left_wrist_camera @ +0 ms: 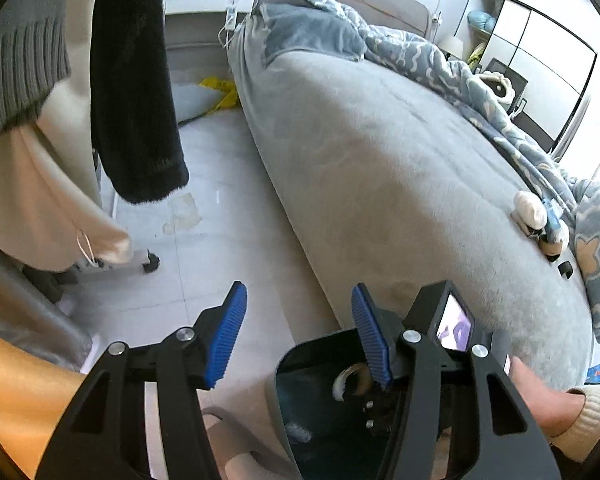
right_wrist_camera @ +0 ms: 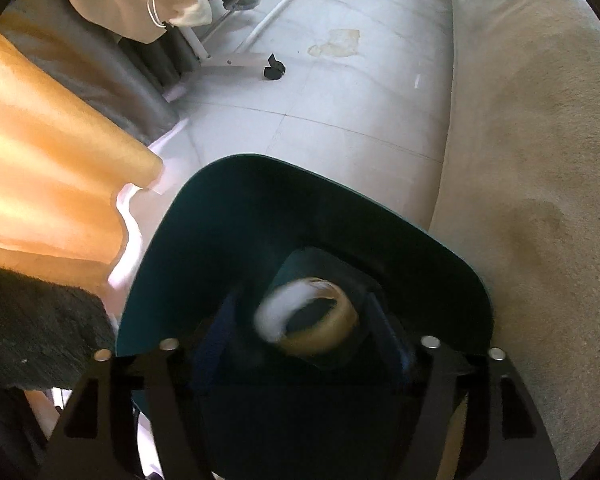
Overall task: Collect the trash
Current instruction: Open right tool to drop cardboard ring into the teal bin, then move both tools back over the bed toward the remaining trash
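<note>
Right tool [right_wrist_camera: 306, 344] down inside the dark bin [right_wrist_camera: 204, 216], pads spread; tape roll [right_wrist_camera: 312, 322] between them, blurred, contact with either pad not discernible, most likely just let go. Left tool [left_wrist_camera: 298, 332] spread and empty, over the bin rim [left_wrist_camera: 284, 364] beside the grey bed [left_wrist_camera: 380, 168].

Risks, judged: roll snagging on a pad during withdrawal and coming back out of the bin; bin tipping if a finger hooks the rim; left tool crowding the right over the bin mouth.

Roll: nearly spent, tan cardboard core, whitish remnant on one side, hollow centre. Light, rigid, prone to rolling. Low in the bin, near its bottom.
</note>
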`<state>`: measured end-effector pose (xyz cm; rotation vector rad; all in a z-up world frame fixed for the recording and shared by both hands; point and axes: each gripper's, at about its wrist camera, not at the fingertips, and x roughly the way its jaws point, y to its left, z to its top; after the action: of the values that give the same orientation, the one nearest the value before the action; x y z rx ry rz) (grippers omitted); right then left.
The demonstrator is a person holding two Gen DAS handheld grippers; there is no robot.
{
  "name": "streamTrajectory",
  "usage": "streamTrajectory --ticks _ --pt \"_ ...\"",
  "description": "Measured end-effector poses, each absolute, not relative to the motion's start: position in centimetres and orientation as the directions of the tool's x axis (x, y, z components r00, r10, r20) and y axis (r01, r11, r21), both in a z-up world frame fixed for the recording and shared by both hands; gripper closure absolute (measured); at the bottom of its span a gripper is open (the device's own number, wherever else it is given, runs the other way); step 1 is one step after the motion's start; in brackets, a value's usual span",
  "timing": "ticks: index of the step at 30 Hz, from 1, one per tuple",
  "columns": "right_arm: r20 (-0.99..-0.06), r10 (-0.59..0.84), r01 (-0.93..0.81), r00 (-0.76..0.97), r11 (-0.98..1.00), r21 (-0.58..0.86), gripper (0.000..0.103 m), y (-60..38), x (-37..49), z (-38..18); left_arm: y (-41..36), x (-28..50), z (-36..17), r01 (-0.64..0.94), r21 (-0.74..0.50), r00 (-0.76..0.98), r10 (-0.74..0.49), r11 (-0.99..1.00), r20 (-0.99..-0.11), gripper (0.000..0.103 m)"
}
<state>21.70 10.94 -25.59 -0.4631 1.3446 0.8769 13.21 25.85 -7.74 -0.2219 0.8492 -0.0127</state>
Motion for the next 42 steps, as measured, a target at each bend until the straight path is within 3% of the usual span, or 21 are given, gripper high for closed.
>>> streamTrajectory --ticks 6,25,42 --pt "-0.949 0.316 -0.777 0.018 0.602 0.185 0.024 10.5 21.1 -23.3 24.7 13.3 -6.0 -0.066 -0.137 0.695 -0.053 0.988 -0.717 0.045" --pt "-0.827 0.536 -0.787 0.171 0.579 0.213 0.024 4.6 20.7 -13.7 19.0 15.3 -0.5 -0.015 -0.166 0.782 -0.092 0.986 -0.616 0.045" --pt "-0.779 0.518 -0.706 0.353 0.694 0.142 0.023 -6.0 22.9 -10.7 10.2 18.2 -0.1 0.079 -0.171 0.775 -0.168 0.982 -0.609 0.042"
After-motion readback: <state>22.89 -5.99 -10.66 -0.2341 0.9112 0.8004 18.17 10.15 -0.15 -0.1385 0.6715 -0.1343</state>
